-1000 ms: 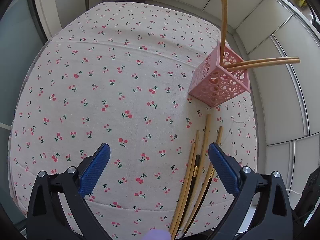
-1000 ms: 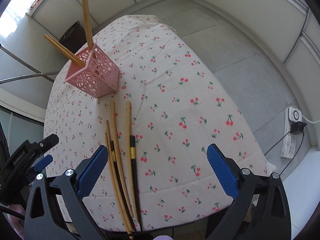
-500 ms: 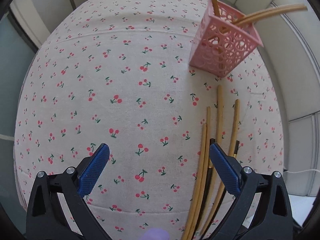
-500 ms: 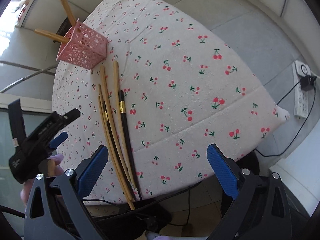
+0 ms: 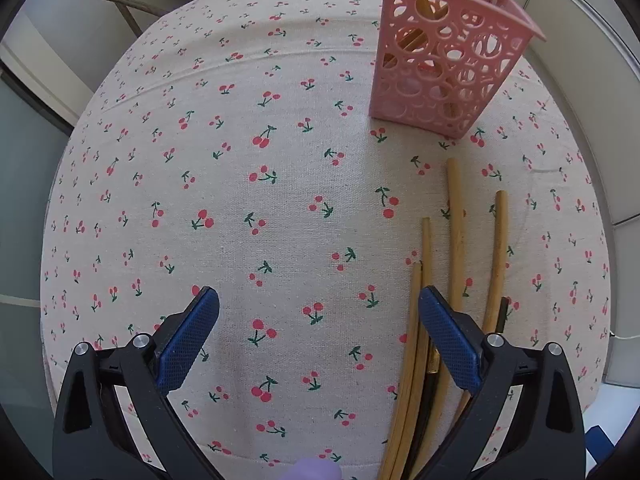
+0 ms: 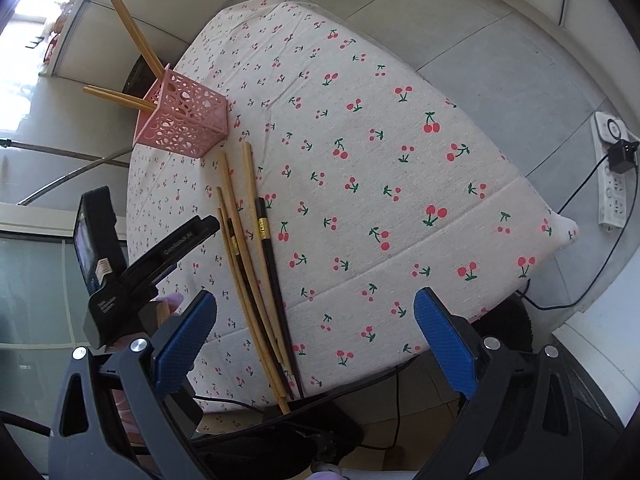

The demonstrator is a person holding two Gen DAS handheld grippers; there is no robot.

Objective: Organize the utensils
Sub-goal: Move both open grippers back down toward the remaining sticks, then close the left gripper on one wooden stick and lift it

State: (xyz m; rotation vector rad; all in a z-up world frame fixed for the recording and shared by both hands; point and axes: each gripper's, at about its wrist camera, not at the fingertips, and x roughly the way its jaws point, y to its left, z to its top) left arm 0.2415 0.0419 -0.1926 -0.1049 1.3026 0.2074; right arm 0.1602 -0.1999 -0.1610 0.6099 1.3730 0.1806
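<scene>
Left tool (image 5: pixel 316 340) released, empty, low beside chopsticks (image 5: pixel 456 248) near pink holder (image 5: pixel 440 68). Right tool (image 6: pixel 316 340) also released. Best approach: shift toward sticks, pinch one mid-shaft.

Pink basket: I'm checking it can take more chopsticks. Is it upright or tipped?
Upright. The pink basket stands on its base on the tablecloth, open top up, chopsticks leaning out.

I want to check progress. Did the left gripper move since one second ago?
Yes. The left gripper has moved forward and lower toward the pink basket, which now looks larger and nearer in the left wrist view; the basket stands beside the same chopsticks.
</scene>
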